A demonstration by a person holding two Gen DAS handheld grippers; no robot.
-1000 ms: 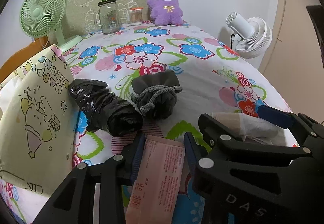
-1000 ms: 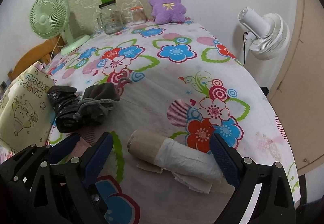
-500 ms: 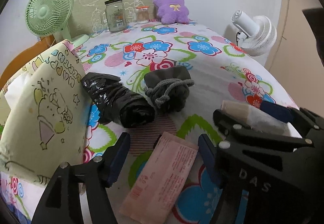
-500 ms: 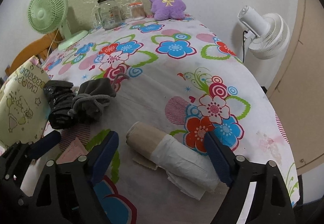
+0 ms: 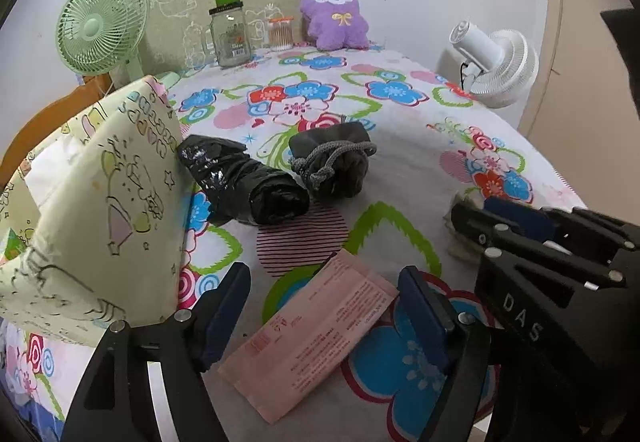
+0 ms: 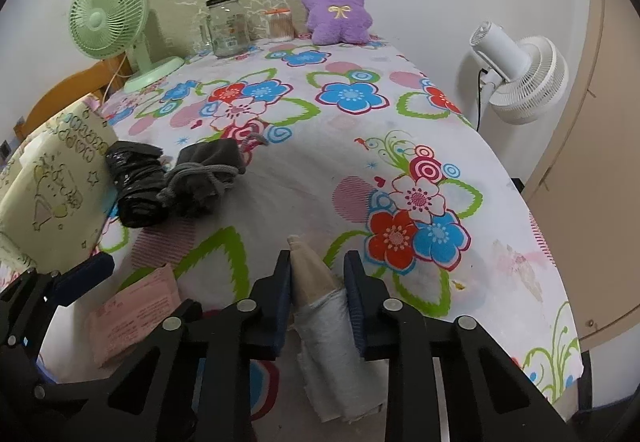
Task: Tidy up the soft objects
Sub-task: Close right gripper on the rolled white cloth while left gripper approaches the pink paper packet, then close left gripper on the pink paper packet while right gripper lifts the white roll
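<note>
Two grippers on a floral tablecloth [image 6: 320,170], and they're doing different things. Right gripper [image 6: 318,282] has its blue pads squeezed against both sides of a rolled beige-and-white cloth [image 6: 320,306], with the beige tip of the roll poking forward past the fingertips toward 12 o'clock in the right wrist view. From the left wrist view that same gripper [image 5: 516,218] shows up at about 3 o'clock, with only a scrap of the cloth [image 5: 458,230] peeking out behind it. Left gripper [image 5: 324,306] is spread wide and holding nothing; a flat pink packet [image 5: 312,342] lies on the cloth between its fingers, and I can't tell if either pad actually touches it. Up at around 11 o'clock from there sits a rolled black plastic bag [image 5: 248,182], and just beside it on the right, looks like touching, is a dark grey drawstring pouch [image 5: 332,166] with its cord bunched on top. At 9 o'clock a pale yellow cartoon-print fabric bag [image 5: 100,202] stands up, its corner right against the black roll. Far end of the table has a green desk fan [image 5: 100,26], a glass jar with a green lid [image 5: 230,30], a small jar of cotton swabs [image 5: 280,32] and a purple plush toy [image 5: 336,16] leaning at the wall. White fan [image 6: 520,78] off the table edge at 2 o'clock.
</note>
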